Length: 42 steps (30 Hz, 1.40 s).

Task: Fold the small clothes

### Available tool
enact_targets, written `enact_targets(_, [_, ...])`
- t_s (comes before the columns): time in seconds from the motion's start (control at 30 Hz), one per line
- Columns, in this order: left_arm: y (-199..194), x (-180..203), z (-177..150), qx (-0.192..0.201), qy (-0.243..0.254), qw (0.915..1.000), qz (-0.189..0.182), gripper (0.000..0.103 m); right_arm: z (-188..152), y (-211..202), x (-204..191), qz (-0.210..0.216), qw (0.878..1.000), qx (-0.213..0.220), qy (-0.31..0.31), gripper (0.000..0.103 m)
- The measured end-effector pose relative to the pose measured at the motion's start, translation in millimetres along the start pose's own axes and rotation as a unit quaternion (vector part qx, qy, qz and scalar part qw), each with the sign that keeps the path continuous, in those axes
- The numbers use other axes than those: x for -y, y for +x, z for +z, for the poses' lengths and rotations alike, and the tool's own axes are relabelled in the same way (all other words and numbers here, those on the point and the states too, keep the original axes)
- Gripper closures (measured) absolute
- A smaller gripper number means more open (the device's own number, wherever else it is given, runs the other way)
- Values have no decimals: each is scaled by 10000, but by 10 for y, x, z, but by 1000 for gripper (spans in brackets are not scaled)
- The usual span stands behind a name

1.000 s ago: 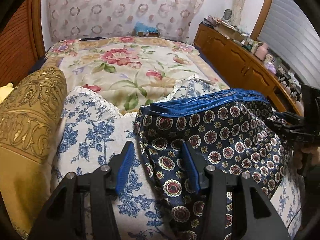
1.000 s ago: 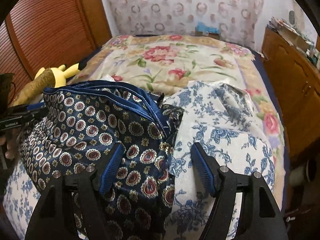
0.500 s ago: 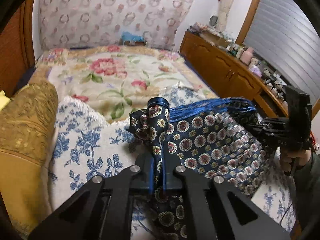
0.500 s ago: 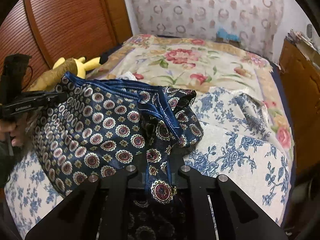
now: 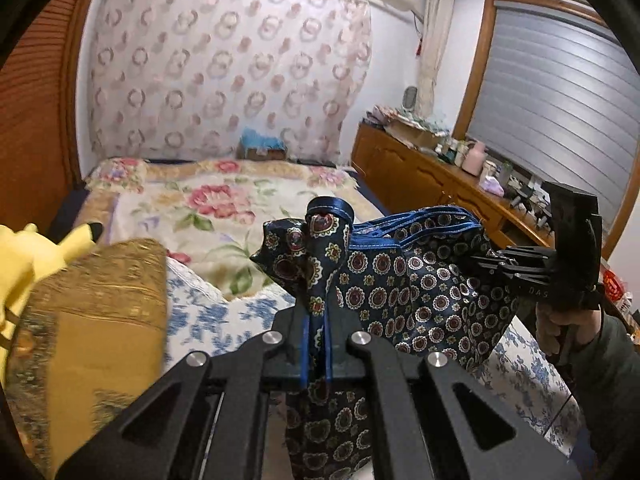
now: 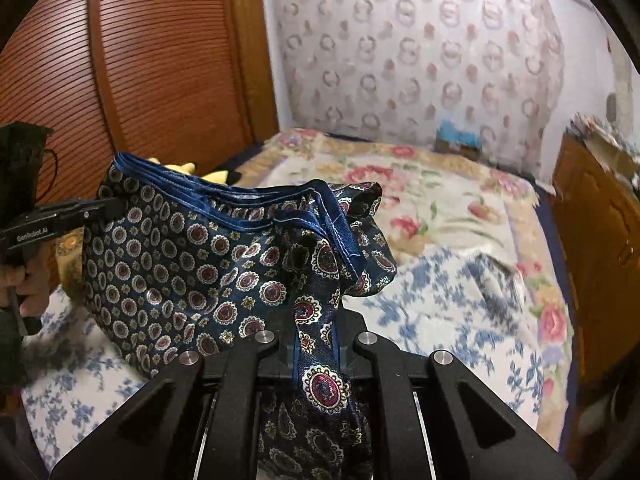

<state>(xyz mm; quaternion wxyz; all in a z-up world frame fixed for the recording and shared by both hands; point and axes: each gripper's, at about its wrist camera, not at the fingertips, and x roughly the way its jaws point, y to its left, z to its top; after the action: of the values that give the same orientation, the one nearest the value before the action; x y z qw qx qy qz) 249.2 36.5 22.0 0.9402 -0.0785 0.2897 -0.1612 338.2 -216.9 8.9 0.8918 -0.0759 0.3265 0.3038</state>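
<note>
You hold the navy patterned shorts (image 5: 416, 280) in the air above the blue-flowered cloth (image 6: 440, 312) on the bed, waistband stretched between your 2 tools: the left gripper (image 5: 316, 344) and the right gripper (image 6: 316, 352) are each clamped on a bunched corner of it. The satin looks slippery, so a thin pinch could slide out under tension, and the hanging legs may land crooked. The left tool's side reads "GenRobot.AI"; the right's shows only "DAS".

left gripper (image 5: 317, 354) pinching patterned shorts (image 5: 416, 280), lifted
</note>
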Motion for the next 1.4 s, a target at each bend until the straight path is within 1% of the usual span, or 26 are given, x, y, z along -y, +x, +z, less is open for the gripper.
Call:
enact_targets(0.3, [-502,-335,-71,321,-116,9987,389,101,390,33,-441,190,9984,161,-509,96])
enact_targets(0.4, [-682,-484,-135,461,-260,9970,565,101,512,97,-607,286,9968,175,-720,96])
enact_targets(0.53, [-1003,-681,-302,731,-451,9930,810,101,760,199,-933,357,9918,172,-1213,96])
enact_targets(0.67, [-1193,-901,-447,822,-682,9885,1066,101,1088,341,-1344,534,9823,185,-1788,96])
enact_targets(0.77, [-1274,-1073,-591,805,-828,9843,1332,101,1303,590,-1712,658,9712,61,-2287,96])
enact_targets(0.9, [-1348,-1269,-787,756,-965,9785,1660,101,1471,914,-2121,752,9572,-54,-2795,95])
enact_targets(1.03, [-1359,-1415,-963,660,-1174,9748,1781,101,1547,1219,-2460,885,9456,-134,-3128,95])
enact_targets(1.17, [-1286,-1503,-1122,525,-1282,9707,1965,101,1622,1590,-2733,967,9409,-294,-3234,95])
enact_targets(1.27, [-1268,-1546,-1200,465,-1356,9688,2021,101,1654,1805,-2905,1097,9389,-301,-3248,95])
enact_targets(1.37, [-1266,-1558,-1253,431,-1348,9672,2109,101,1671,1958,-3016,1115,9385,-307,-3254,95])
enact_targets(1.4, [-1275,-1542,-1259,438,-1343,9669,2124,101,1665,2007,-3035,1101,9399,-271,-3221,93])
